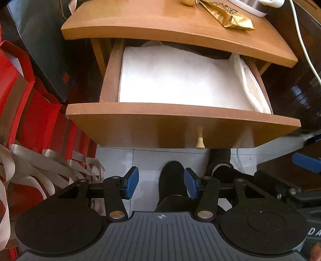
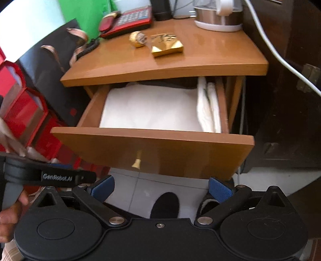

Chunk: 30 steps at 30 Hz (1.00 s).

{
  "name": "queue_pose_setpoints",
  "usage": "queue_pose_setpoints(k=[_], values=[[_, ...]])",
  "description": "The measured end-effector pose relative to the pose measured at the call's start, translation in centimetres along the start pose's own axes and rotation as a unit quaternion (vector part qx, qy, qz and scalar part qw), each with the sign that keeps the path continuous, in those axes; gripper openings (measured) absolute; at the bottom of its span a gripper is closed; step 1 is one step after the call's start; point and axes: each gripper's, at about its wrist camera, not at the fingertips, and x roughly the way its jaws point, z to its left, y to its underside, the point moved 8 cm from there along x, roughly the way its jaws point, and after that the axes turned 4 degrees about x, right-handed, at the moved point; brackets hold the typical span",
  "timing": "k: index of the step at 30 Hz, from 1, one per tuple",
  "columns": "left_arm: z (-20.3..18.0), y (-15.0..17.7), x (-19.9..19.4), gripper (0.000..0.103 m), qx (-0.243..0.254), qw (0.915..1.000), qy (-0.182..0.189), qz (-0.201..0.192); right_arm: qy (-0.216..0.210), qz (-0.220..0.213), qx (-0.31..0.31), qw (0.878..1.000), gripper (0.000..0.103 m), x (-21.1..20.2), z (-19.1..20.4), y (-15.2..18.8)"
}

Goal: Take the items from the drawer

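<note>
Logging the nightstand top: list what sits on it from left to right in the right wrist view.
Red telephone → round gold-wrapped sweet → gold foil packet → kettle base, all on the nightstand top above the open drawer.

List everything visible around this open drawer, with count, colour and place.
nightstand: one, tan wood, centre.
drawer: one, tan, pulled open, small knob on its front.
folded white cloth: one, fills most of the drawer.
white slippers: apparently a pair, on edge at the drawer's right side.
gold packet: one, on the nightstand.
gold-wrapped ball: one, left of the packet.
red telephone: one, back left of the top.
kettle: one, steel and white, back right.
red gift bags: several, on the floor left.
left hand-held gripper: open, empty.
right hand-held gripper: open, empty.
</note>
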Motion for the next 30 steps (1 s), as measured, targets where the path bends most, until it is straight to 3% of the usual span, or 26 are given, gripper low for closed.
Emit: queue_pose_setpoints(k=[15,30], values=[[-0.3,0.1,1.2,0.053,0.015,0.9997,-0.010,0.018,0.044,0.016,0.039,0.998,0.101,1.3,-2.3,0.5],[-0.6,0.0,2.1,0.053,0.021,0.9992,-0.013,0.030,0.043,0.021,0.042,0.998,0.101,2.2,-2.1,0.5]])
